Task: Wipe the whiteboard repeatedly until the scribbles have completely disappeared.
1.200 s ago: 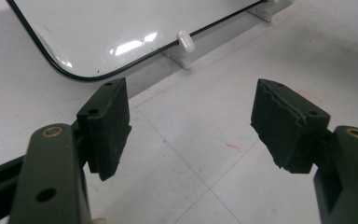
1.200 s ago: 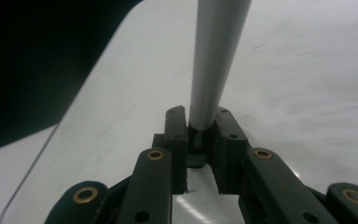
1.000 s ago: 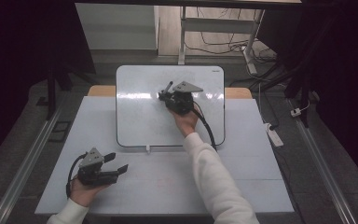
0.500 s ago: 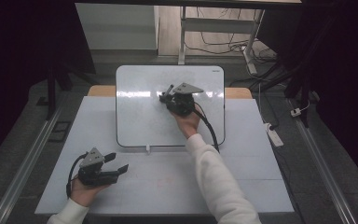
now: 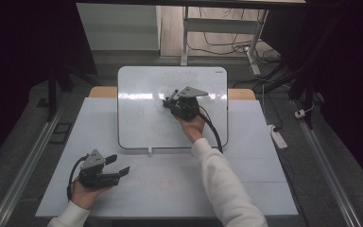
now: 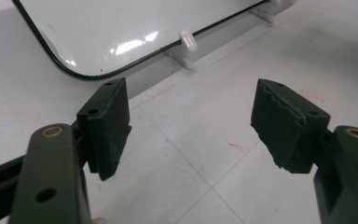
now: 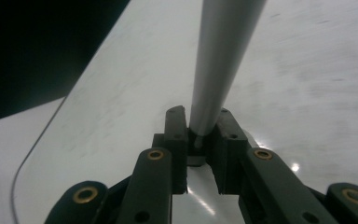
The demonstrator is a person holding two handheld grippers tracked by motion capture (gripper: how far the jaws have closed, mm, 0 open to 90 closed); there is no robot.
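While the right gripper (image 5: 168, 100) works over the whiteboard (image 5: 142, 118), its jaws are pinched on a slim grey marker (image 7: 221, 56), gripped at one end so the barrel runs straight out ahead of the pads. Seen through the right gripper view, the barrel leaves the picture at the top edge; the tip and any contact with the board cannot be told. Step in hand, as judged: writing or drawing on the whiteboard, or the approach to it. No clear stroke shows on the glossy white surface ahead of the jaws, just faint grey smudging and lamp glare.

The next move likely calls for a firm pinch, a steady angle and light pressure, since the board's face looks slick and the marker is held only at its end, so it could pivot.

The marker looks smooth, round, pale grey, unmarked along its visible length. The whiteboard lies under and ahead of the right gripper; it is rounded at the corners, thin dark edging, propped on small white feet (image 6: 188, 41).

The left gripper (image 5: 118, 171) rests low on the table (image 5: 264, 189), on the person's side of the board, jaws spread wide with nothing between the dark pads (image 6: 109, 126). The board's near corner lies just beyond those pads.
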